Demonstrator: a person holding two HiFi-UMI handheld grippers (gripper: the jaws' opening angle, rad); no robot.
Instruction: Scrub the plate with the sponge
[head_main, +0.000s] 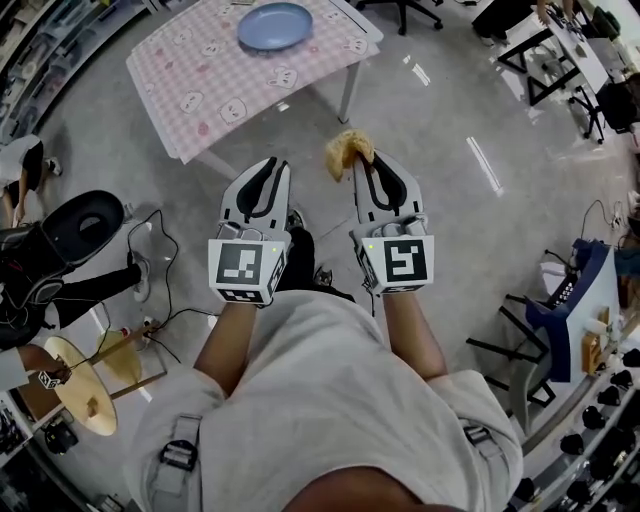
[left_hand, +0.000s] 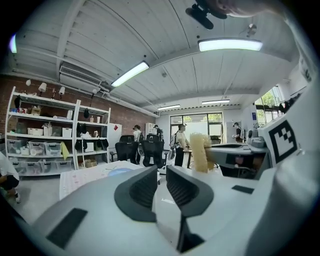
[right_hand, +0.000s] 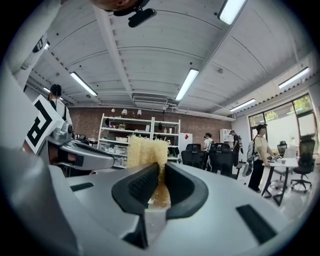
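A blue plate (head_main: 275, 26) lies on a table with a pink patterned cloth (head_main: 200, 90), well ahead of both grippers; in the left gripper view the plate (left_hand: 120, 171) shows just beyond the jaws. My right gripper (head_main: 372, 162) is shut on a yellow sponge (head_main: 345, 150), which stands up between its pads (right_hand: 145, 150). My left gripper (head_main: 266, 172) is beside it at the same height, its jaws a narrow gap apart with nothing between them (left_hand: 162, 182). Both are held out level over the floor.
A black chair (head_main: 80, 225) and cables lie on the floor at the left. A blue stand (head_main: 575, 310) is at the right. Shelves (left_hand: 40, 135), office chairs (left_hand: 150, 150) and standing people (left_hand: 180, 142) are farther off behind the table.
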